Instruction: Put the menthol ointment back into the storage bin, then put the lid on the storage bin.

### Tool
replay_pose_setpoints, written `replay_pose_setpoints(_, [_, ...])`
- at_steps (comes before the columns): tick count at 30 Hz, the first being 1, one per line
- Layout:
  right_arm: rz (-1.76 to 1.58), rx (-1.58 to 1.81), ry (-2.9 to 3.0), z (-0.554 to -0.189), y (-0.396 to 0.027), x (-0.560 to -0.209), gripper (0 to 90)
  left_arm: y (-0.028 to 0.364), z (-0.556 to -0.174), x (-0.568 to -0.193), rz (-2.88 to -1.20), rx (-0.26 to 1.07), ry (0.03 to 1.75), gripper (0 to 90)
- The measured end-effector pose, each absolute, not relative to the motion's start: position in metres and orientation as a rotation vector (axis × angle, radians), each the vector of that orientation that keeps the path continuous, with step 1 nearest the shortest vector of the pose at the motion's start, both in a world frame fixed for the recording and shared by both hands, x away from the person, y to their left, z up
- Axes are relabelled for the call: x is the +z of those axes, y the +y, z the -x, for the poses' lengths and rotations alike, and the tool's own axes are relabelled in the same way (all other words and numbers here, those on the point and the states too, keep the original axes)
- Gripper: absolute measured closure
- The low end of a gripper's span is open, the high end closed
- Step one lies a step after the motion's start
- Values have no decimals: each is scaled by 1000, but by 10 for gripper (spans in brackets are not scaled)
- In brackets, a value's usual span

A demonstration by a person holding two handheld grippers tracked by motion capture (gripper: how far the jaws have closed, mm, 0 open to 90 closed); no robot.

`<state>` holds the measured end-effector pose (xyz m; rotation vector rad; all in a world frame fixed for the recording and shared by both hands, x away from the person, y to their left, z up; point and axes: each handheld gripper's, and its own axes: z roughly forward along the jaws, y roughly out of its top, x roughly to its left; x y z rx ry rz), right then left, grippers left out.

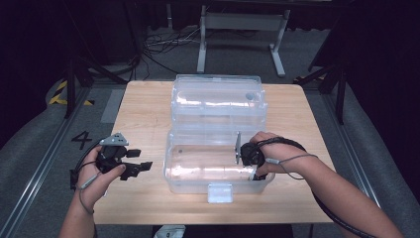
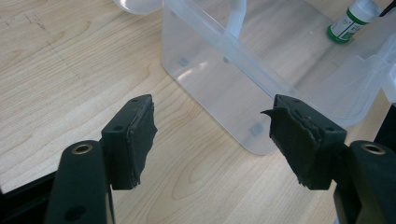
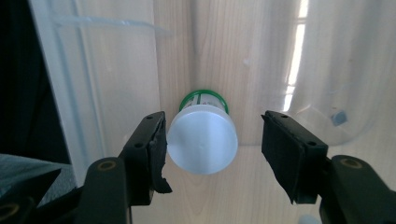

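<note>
A clear plastic storage box (image 1: pixel 198 181) stands open mid-table, its lid (image 1: pixel 218 99) folded back behind it. Inside it, at the right end, a small white bottle with a white cap and green label (image 3: pixel 202 138) stands upright on the box floor. My right gripper (image 3: pixel 212 140) points down over it, jaws open on either side of the cap; the left pad is close to the cap and the right pad stands clear. From the left gripper view the bottle (image 2: pixel 348 21) shows through the box wall. My left gripper (image 2: pixel 212 135) is open and empty over bare table left of the box (image 2: pixel 224 56).
The wooden table (image 1: pixel 143 114) has free surface to the left of and behind the box. A white latch (image 1: pixel 220 192) hangs at the box's front wall near the table's front edge. Beyond the table lie floor cables and a metal stand (image 1: pixel 242 29).
</note>
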<state>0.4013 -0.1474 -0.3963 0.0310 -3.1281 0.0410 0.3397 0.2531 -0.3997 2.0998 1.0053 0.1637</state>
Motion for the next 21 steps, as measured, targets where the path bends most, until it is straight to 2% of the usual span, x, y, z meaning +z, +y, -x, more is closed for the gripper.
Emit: replay_pose_setpoints(21, [177,-329,-3151,-395,-170,-336,476,240,-343,-392,-2093,144,950,315])
